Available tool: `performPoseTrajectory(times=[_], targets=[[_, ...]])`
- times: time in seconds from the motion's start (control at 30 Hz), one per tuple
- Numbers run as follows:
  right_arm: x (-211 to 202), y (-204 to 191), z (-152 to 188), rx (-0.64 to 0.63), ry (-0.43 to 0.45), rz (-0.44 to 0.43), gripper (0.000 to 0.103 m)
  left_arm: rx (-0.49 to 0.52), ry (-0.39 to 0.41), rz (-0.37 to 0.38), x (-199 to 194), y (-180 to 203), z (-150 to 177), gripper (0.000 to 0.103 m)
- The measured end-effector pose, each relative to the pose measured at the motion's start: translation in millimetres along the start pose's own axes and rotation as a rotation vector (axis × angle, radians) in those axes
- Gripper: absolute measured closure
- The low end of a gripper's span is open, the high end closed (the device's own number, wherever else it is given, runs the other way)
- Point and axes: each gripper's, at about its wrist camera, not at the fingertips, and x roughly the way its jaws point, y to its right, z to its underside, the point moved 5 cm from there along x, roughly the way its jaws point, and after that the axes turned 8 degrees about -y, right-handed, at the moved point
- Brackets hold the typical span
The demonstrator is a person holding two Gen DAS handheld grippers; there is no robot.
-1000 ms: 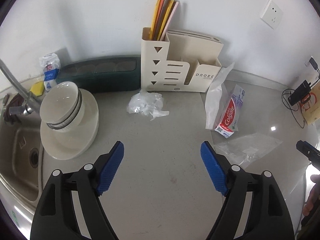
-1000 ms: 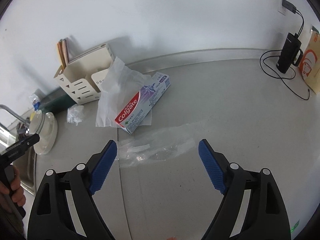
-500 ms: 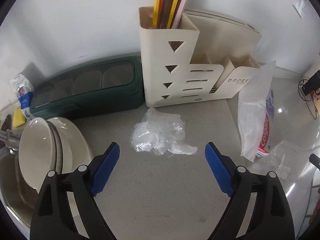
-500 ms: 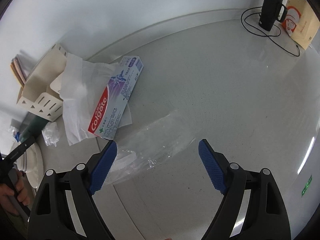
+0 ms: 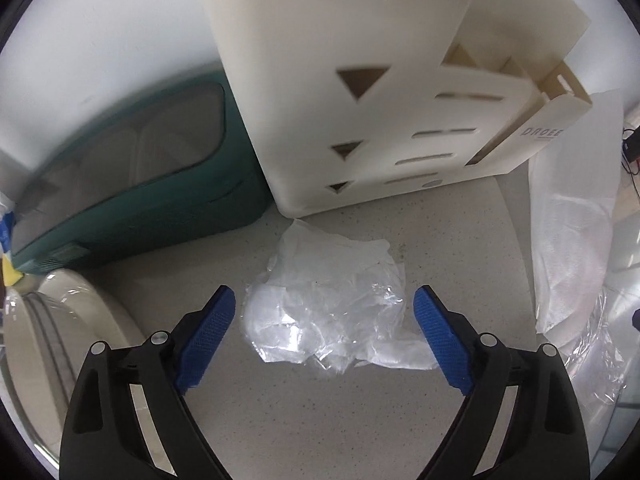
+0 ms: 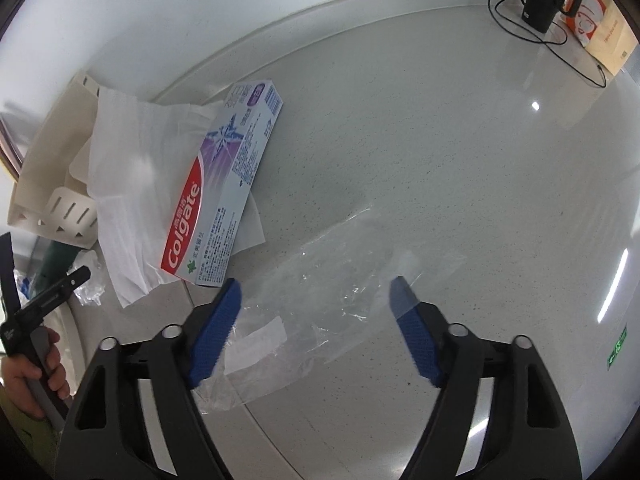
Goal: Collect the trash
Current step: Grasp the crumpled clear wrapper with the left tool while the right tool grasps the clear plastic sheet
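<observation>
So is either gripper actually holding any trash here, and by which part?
Nothing is held. The left gripper stands open around the crumpled plastic wrap; the right gripper is closing over the flat clear bag, fingers not yet pressing.

— What's under my left gripper [image 5: 325,316]?
— Crumpled clear plastic film [image 5: 324,312], glossy, on the speckled, polished stone-like worktop [image 5: 320,420].
— And my right gripper [image 6: 316,300]?
— A smooth transparent plastic bag [image 6: 340,284], a glossy cardboard toothpaste box [image 6: 224,196], and matt white tissue paper [image 6: 124,184]. My pads [image 6: 416,332] are textured blue rubber.
</observation>
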Motion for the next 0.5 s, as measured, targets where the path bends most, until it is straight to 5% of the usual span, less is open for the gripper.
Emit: performPoseTrajectory(times=[0.13,0.2,0.4,0.5], targets=[[4.0,-2.2,5.5,-0.007,-0.022,0.003,0.062,-0.006,-0.01,0.026,9.6,-2.2,0.2,0.023],[4.2,-3.5,8.7,-0.024,-0.022,0.008,0.089,-0.003,0.002,0.044,8.6,-2.4,1.6,0.029],[-7.9,-5.7,20.5,-0.069,-0.004,0.031,0.101,0.045,0.019,-0.011,8.5,-4.8,7.0,0.048],[-19.2,-7.1,27.4,-0.095,0.015,0.038,0.101,-0.002,0.008,0.037,4.9,-7.1,14.1,0.052]])
